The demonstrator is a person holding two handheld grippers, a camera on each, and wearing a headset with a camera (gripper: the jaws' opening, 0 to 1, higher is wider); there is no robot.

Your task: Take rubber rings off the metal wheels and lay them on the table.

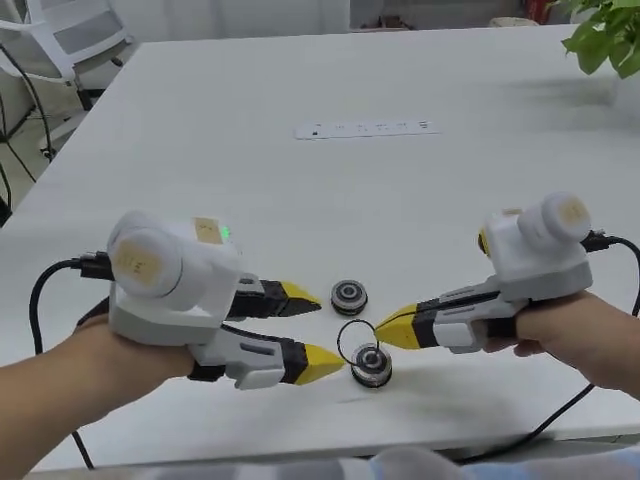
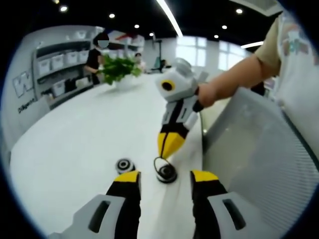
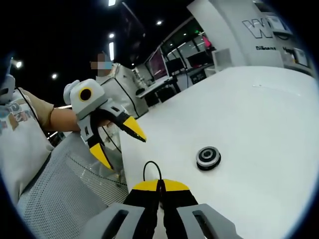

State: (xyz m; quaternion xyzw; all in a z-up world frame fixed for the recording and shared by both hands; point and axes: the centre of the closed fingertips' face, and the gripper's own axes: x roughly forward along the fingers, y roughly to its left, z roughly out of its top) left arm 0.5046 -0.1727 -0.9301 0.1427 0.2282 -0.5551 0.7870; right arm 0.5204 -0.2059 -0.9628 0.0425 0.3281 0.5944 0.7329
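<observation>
Left gripper [image 1: 310, 330], jaws spread wide, brackets a metal wheel [image 1: 371, 365] just off its tips; a second wheel [image 1: 349, 294] sits past its far jaw. Right gripper [image 1: 385, 337], jaws pinched on a rubber ring [image 1: 341, 333], holds the loop above the near wheel. The ring looks light, limp and stretchy, best nipped at its edge.

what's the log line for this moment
right gripper: shut on rubber ring | left gripper: open | rubber ring: at near wheel | far wheel: apart
</observation>
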